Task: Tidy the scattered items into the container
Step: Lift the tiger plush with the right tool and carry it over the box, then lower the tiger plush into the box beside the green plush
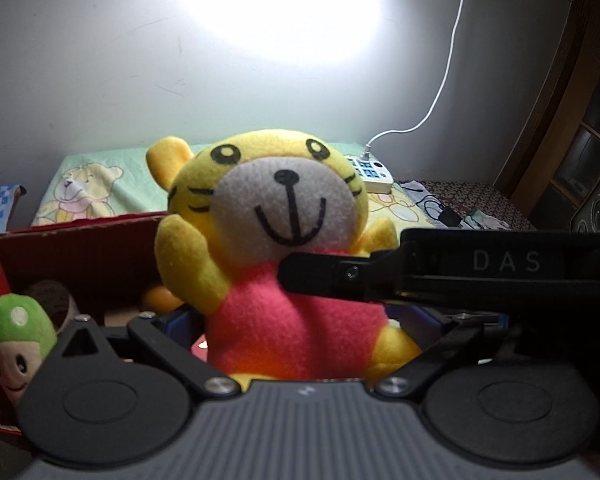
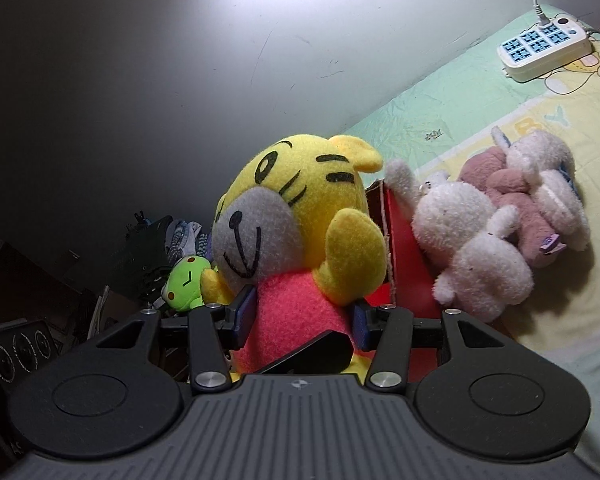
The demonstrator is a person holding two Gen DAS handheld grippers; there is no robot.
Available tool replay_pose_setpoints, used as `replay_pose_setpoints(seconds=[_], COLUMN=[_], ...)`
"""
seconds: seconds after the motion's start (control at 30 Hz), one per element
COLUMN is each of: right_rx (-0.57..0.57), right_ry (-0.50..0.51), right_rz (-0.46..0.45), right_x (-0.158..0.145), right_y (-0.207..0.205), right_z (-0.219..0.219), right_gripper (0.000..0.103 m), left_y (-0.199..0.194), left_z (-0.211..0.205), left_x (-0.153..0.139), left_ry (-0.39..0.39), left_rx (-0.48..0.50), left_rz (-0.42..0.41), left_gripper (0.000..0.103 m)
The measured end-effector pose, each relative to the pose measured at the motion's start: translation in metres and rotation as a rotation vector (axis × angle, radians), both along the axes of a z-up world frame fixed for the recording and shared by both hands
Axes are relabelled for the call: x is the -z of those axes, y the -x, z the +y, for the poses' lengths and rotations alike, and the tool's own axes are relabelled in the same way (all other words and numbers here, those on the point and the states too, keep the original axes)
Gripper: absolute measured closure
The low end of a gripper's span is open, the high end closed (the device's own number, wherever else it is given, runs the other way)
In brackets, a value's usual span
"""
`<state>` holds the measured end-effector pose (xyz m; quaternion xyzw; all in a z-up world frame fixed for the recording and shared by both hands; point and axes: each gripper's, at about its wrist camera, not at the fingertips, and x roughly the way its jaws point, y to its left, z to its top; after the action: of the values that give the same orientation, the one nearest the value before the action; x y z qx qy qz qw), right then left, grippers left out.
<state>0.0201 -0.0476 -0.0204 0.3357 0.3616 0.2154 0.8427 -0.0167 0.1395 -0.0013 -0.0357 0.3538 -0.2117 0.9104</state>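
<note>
Now | tiger plush (image 2: 300, 240) soft, light, squashy; aloft beside red box (image 1: 80, 256) | right hand-held gripper (image 2: 300, 320) pinching red belly | left hand-held gripper (image 1: 300, 328) spread around its lower body | waist best hold

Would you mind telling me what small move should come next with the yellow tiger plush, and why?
Probably carry the yellow tiger plush a little further over the red box before lowering it. The right gripper is clamped on its pink body, the left gripper brackets it too, and the toy sits beside the box's opening, not yet inside.
</note>
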Motion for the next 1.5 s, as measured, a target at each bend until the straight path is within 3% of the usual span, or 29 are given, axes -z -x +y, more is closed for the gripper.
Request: replay_pose_setpoints(seconds=[0.53, 1.23, 1.5], right_rx=[-0.025, -0.084, -0.119], right_ry=[0.018, 0.061, 0.089], right_rz=[0.052, 0.181, 0.209], right_x=[0.025, 0.067, 0.073], right_y=[-0.019, -0.047, -0.056], right_z=[0.063, 0.095, 0.100], right_gripper=[0.052, 0.052, 0.052], left_y=[-0.030, -0.058, -0.062], left_z=[0.083, 0.115, 0.120], left_x=[0.029, 0.070, 0.075], left_ry=[-0.009, -0.027, -0.047], left_rx=[-0.042, -0.072, -0.084], left_rz=[0.057, 0.191, 0.220], left_gripper=[0.004, 0.005, 0.011])
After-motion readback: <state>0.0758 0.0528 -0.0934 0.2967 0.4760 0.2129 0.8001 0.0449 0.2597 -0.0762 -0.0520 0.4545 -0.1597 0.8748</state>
